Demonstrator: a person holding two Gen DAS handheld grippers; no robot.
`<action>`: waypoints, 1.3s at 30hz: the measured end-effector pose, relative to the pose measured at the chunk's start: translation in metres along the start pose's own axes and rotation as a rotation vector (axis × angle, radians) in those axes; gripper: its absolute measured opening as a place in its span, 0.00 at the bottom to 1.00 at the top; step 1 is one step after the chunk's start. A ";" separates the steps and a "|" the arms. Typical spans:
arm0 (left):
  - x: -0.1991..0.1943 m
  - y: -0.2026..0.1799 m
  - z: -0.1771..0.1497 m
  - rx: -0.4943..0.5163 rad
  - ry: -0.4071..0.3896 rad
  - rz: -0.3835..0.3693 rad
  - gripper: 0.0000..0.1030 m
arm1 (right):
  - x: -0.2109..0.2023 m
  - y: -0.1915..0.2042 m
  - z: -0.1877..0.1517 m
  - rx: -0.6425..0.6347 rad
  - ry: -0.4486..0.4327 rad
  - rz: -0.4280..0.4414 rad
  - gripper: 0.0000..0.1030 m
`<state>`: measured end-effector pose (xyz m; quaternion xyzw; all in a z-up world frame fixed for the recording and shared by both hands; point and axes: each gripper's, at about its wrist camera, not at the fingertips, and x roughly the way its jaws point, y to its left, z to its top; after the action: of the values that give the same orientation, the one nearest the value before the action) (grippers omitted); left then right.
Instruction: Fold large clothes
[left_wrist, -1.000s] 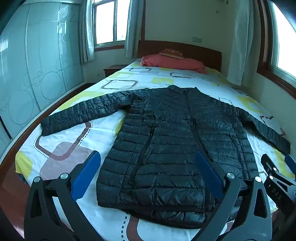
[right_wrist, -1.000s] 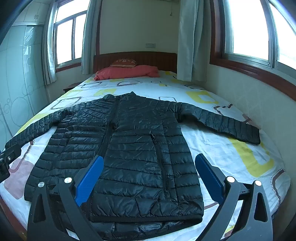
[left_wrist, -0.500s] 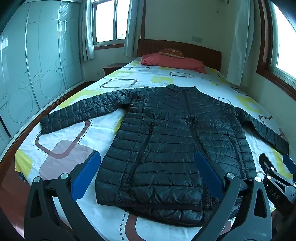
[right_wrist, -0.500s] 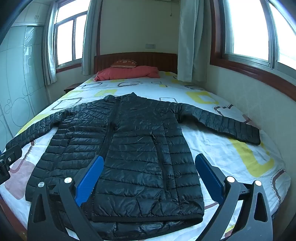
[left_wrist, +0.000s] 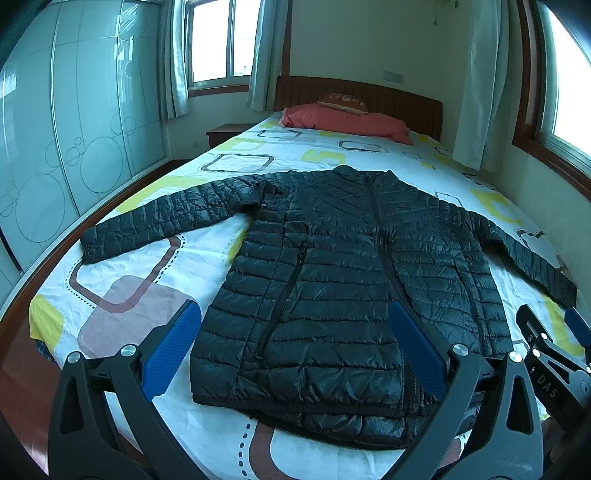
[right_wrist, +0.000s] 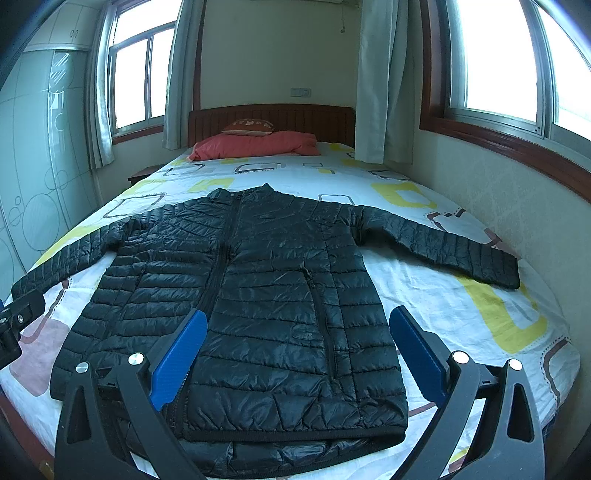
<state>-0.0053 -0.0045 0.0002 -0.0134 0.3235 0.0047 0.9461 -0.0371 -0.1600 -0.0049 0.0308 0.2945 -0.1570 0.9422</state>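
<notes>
A black quilted puffer jacket (left_wrist: 343, 273) lies flat and zipped on the bed, collar toward the headboard, both sleeves spread out sideways; it also shows in the right wrist view (right_wrist: 258, 295). My left gripper (left_wrist: 295, 347) is open and empty, held above the jacket's near hem on its left half. My right gripper (right_wrist: 295, 347) is open and empty above the hem's right half. The right gripper's body also shows at the right edge of the left wrist view (left_wrist: 554, 365).
The bed (left_wrist: 140, 280) has a white sheet with coloured shapes. A red pillow (left_wrist: 347, 120) lies by the wooden headboard (right_wrist: 273, 114). A glass wardrobe (left_wrist: 55, 147) stands left, and a wall with windows (right_wrist: 498, 66) stands close on the right.
Both grippers have drawn back and risen slightly, so the jacket sits a little higher in both views. The jacket has not moved.
</notes>
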 end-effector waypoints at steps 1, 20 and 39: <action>0.000 0.001 0.000 -0.001 -0.003 0.001 0.98 | -0.002 0.001 0.001 0.000 0.000 0.000 0.95; 0.000 0.003 -0.003 -0.005 0.002 0.001 0.98 | 0.000 0.000 0.000 -0.001 -0.001 0.000 0.95; 0.001 0.004 -0.003 -0.005 0.006 0.000 0.98 | -0.001 0.001 -0.001 -0.001 -0.001 0.000 0.95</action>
<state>-0.0063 -0.0005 -0.0026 -0.0160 0.3266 0.0056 0.9450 -0.0379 -0.1584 -0.0049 0.0300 0.2940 -0.1570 0.9423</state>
